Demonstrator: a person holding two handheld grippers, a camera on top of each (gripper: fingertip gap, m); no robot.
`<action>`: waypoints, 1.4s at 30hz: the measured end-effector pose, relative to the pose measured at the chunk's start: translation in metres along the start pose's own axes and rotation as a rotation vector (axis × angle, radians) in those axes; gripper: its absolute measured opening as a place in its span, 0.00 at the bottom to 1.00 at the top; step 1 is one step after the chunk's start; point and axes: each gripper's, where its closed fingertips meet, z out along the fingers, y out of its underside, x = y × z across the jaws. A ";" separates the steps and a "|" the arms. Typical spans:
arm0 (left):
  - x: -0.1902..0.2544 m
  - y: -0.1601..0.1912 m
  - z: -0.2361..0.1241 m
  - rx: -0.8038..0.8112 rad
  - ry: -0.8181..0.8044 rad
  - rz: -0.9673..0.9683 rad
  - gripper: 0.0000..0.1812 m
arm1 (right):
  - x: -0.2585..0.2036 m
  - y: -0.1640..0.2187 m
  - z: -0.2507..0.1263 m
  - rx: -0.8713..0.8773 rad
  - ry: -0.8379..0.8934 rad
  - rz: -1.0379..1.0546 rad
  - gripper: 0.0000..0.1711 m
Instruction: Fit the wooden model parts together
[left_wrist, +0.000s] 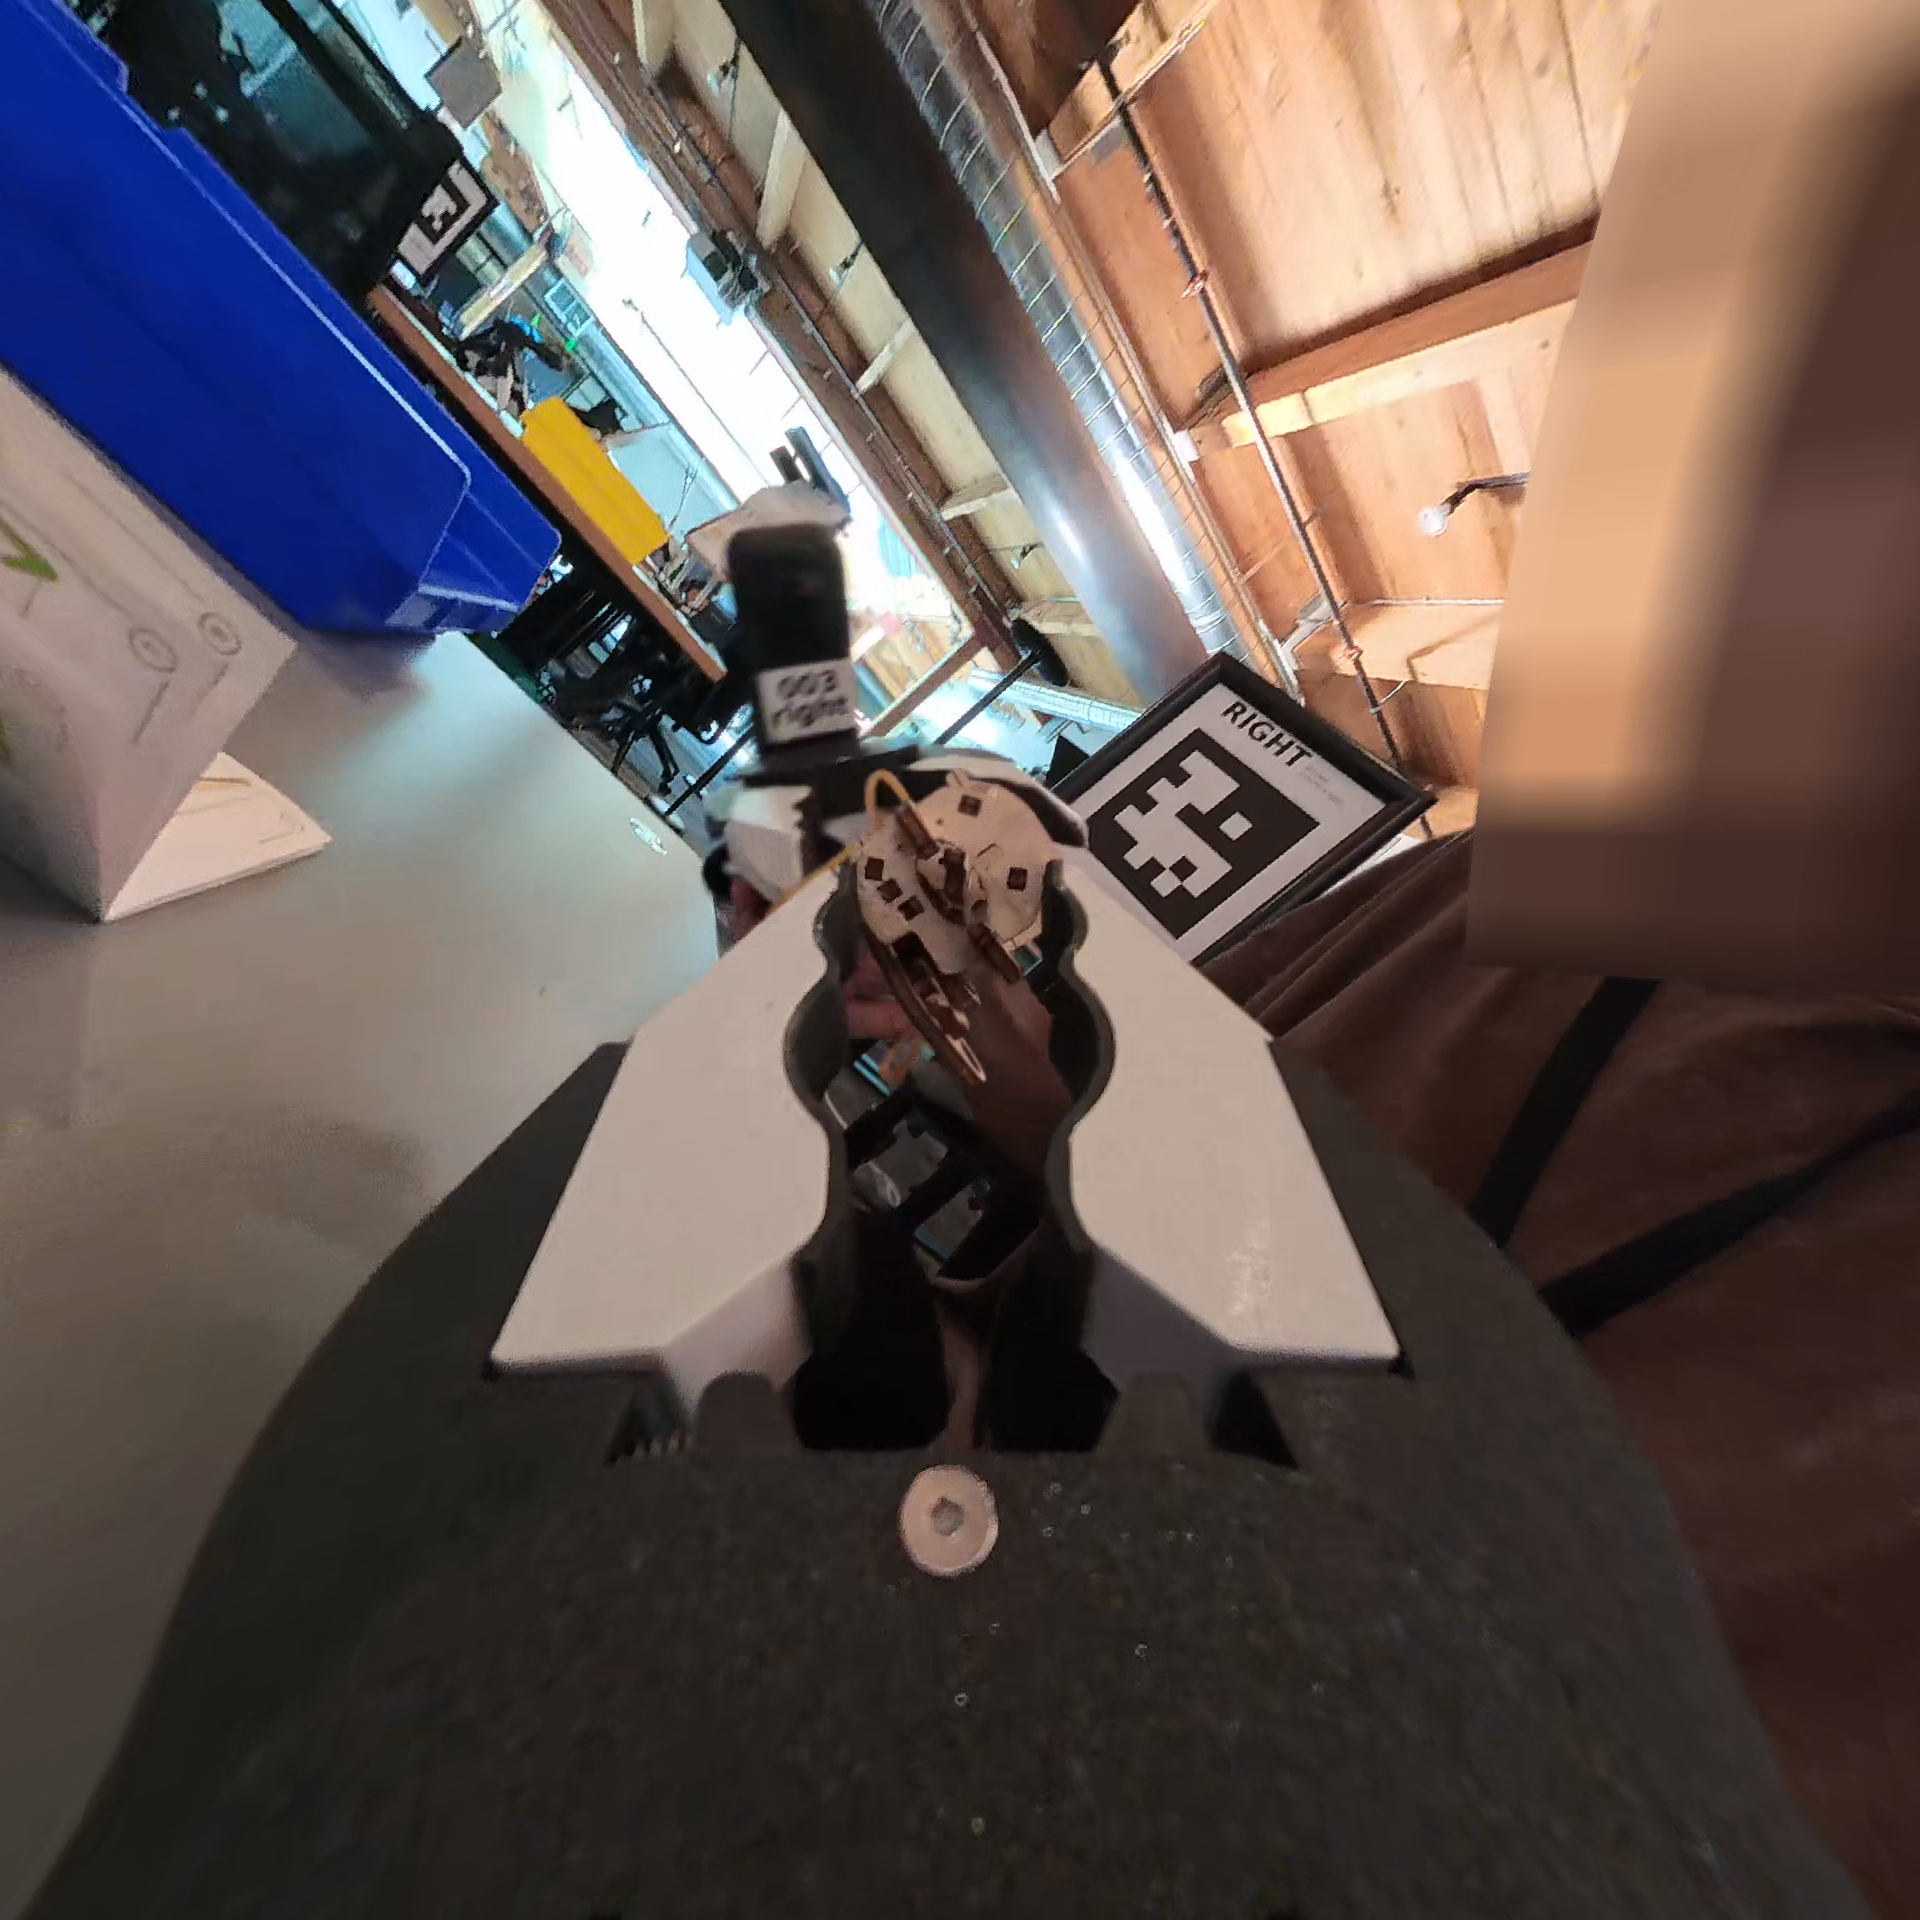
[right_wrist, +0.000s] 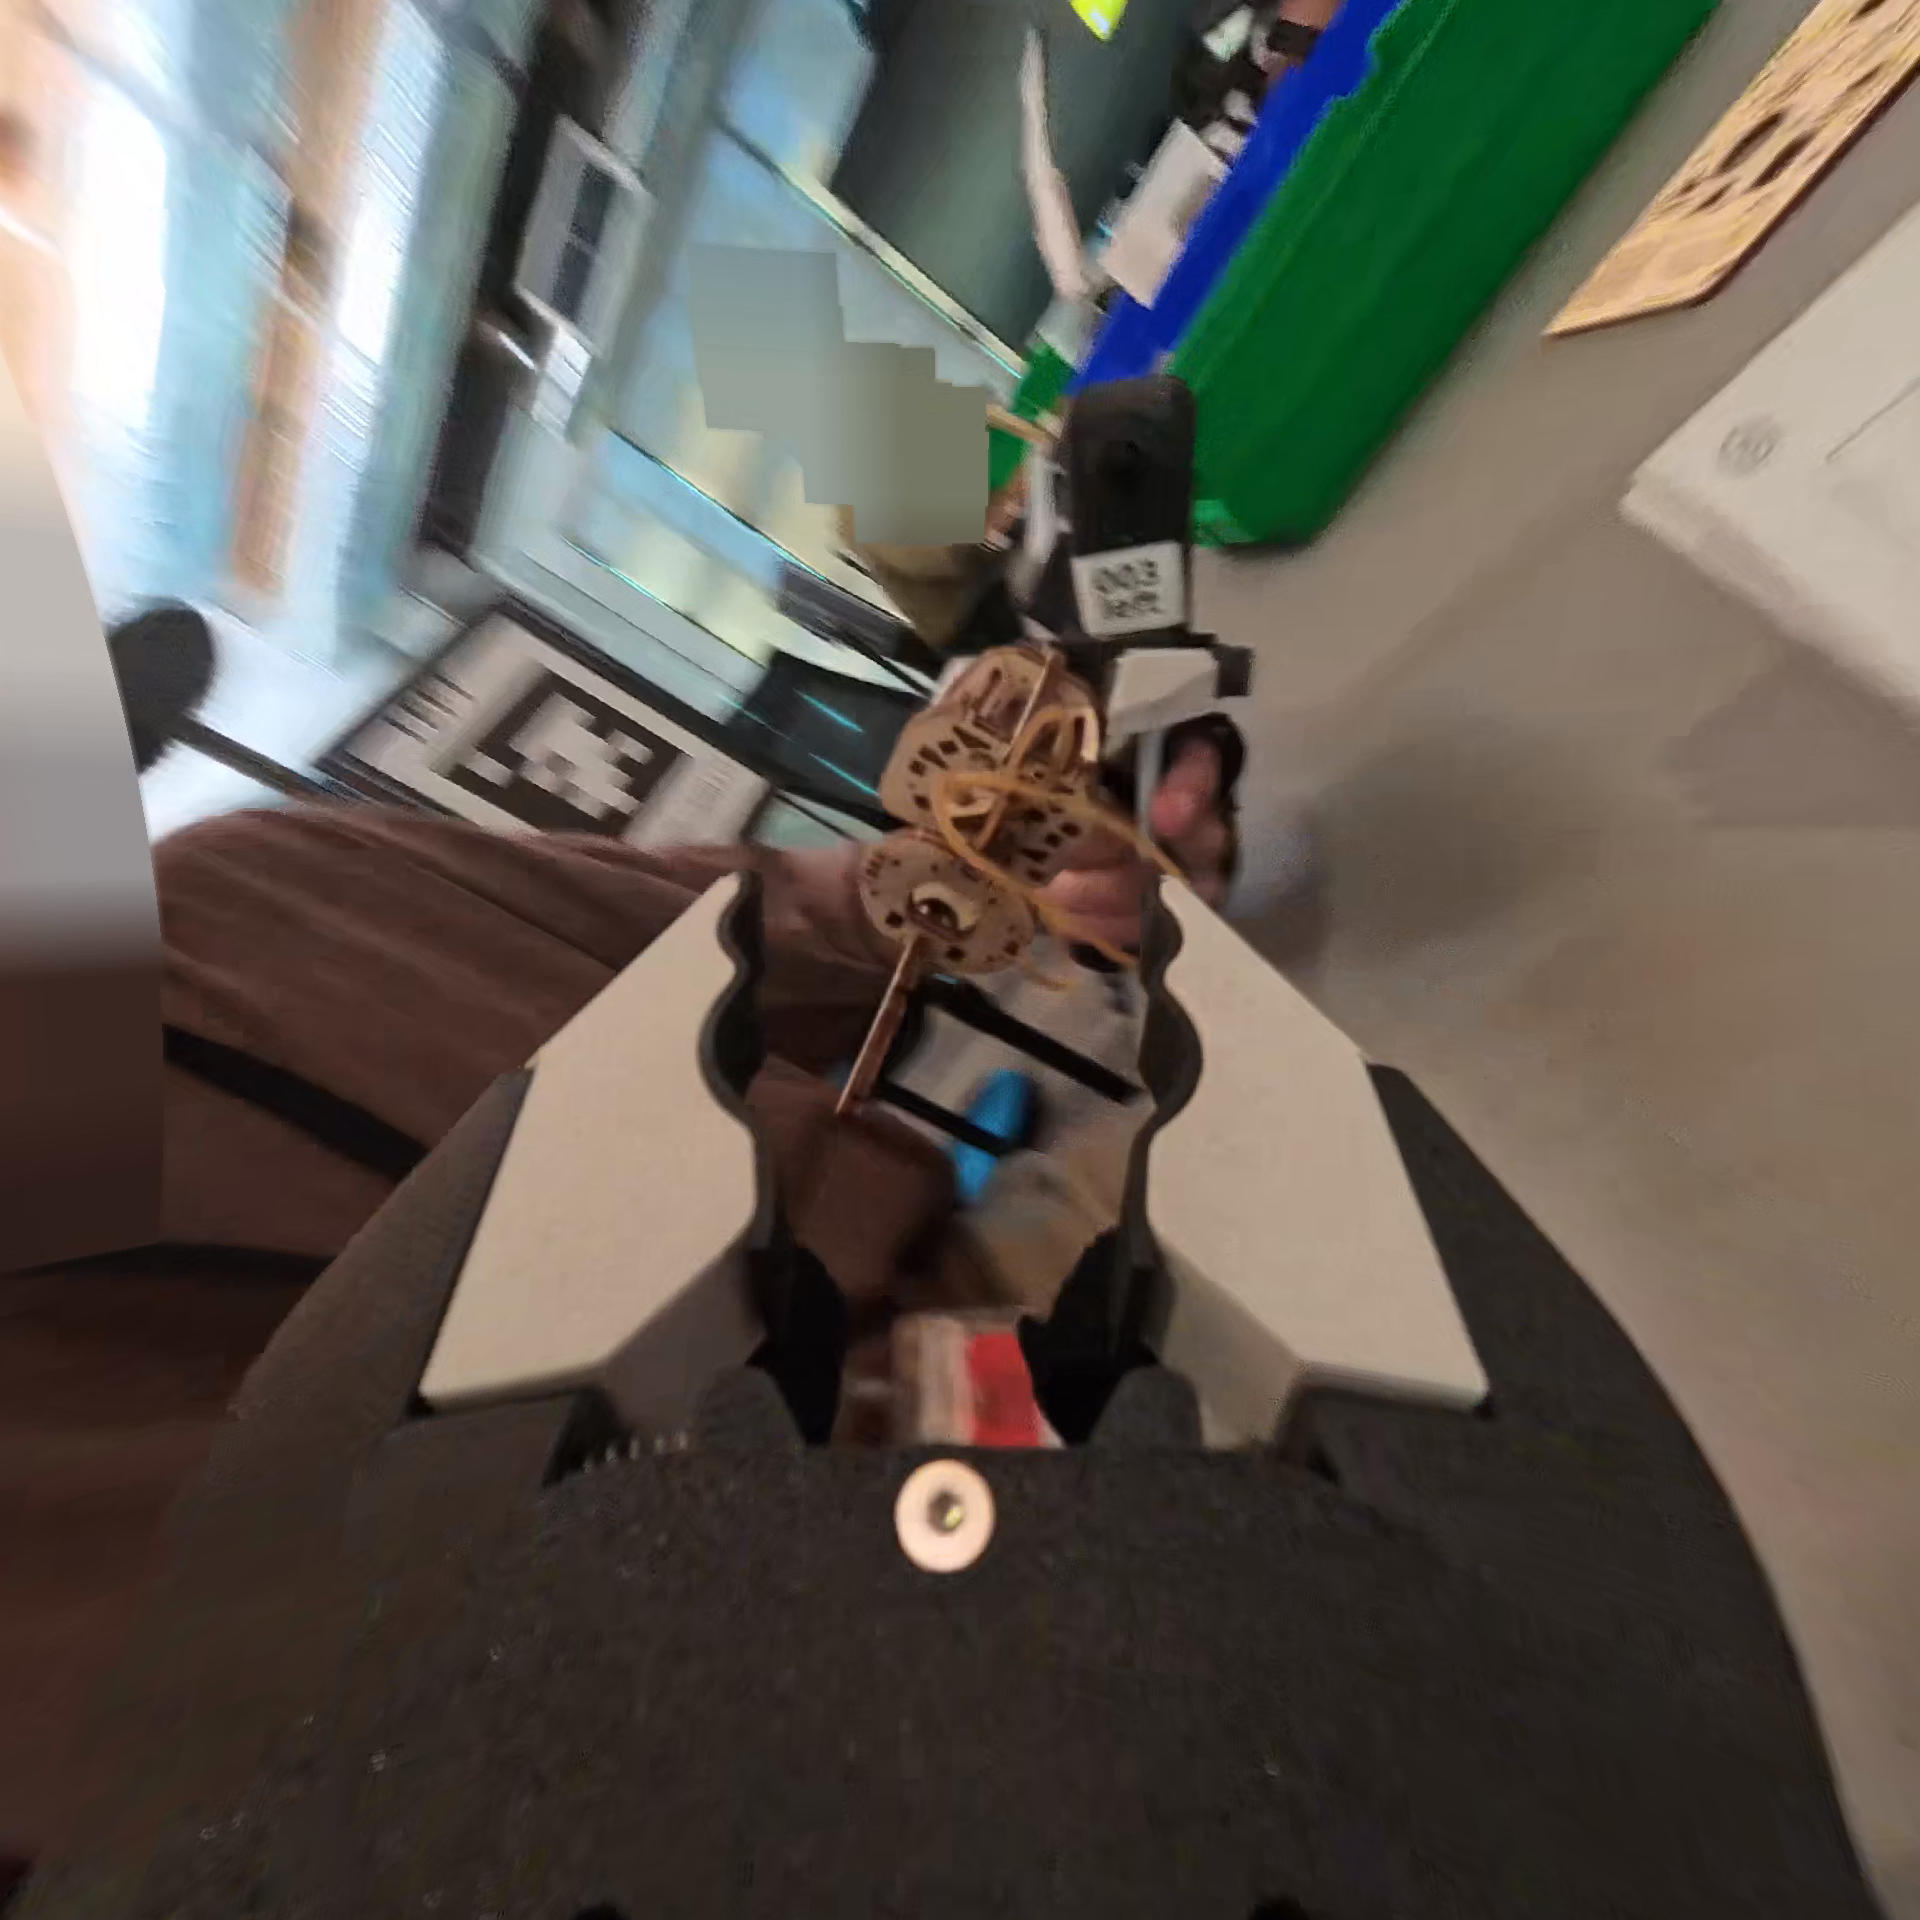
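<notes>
A wooden model made of pale perforated discs, dark pegs and a yellow rubber band is held up in the air between the two facing grippers. My left gripper is shut on it at the fingertips. In the right wrist view, which is blurred, the model shows as stacked discs with rubber bands looped over them and a thin wooden stick hanging down. My right gripper stands open around its near disc, fingers apart from the wood. The left gripper shows beyond the model, and the right gripper shows beyond it in the left wrist view.
A grey table lies below. A blue bin and a white folded booklet stand on the left. A framed marker card leans behind. A green bin, a cut wooden sheet and white paper lie on the table. A person's brown sleeve is close.
</notes>
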 end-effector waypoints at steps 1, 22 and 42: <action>0.001 -0.002 0.000 0.014 0.009 -0.003 0.18 | -0.002 0.000 0.000 0.012 -0.043 0.055 0.42; -0.026 -0.012 -0.004 0.159 -0.223 -0.070 0.18 | 0.021 -0.006 -0.014 -0.143 0.490 -0.677 0.43; -0.008 0.023 0.035 0.151 -0.223 -0.162 0.18 | 0.016 0.005 -0.011 -0.115 0.414 -0.779 0.24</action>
